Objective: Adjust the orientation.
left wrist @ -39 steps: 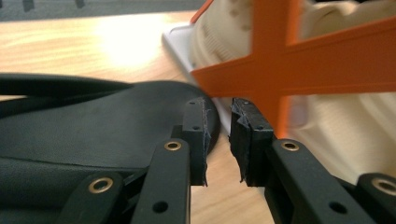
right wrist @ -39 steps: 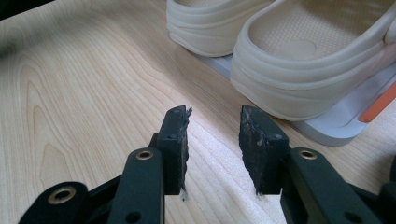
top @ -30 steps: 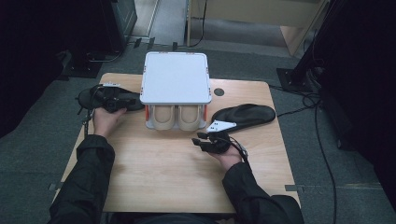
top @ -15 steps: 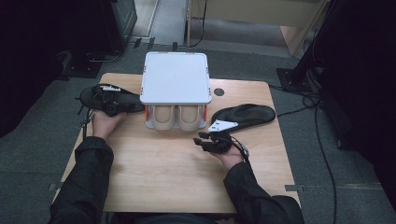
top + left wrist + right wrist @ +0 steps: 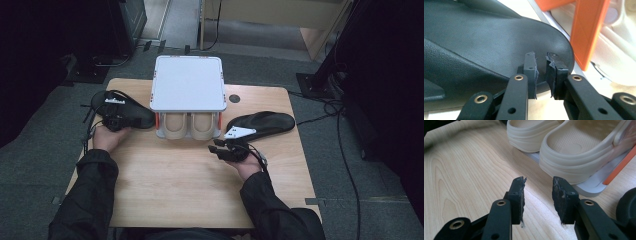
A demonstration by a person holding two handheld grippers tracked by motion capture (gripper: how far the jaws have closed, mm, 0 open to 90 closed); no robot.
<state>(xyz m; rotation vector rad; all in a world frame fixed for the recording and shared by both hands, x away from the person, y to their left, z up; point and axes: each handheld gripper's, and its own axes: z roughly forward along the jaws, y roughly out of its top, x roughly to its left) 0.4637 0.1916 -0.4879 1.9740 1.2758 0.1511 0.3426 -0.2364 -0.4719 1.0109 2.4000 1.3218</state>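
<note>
Both hands | left gripper (image 5: 541,72) jaws closed (on insole (image 5: 486,47)) | right gripper (image 5: 537,200) unmoved

A matte black leather insole (image 5: 486,45) lies beside cream rubber clogs (image 5: 564,147) (orange posts (image 5: 589,27), white rack top (image 5: 187,82)).

The left hand-held gripper (image 5: 541,75) has edged in along the black insole (image 5: 125,112) toward the shoe rack (image 5: 187,82) — its jaws have just been closing on the insole's edge.
</note>
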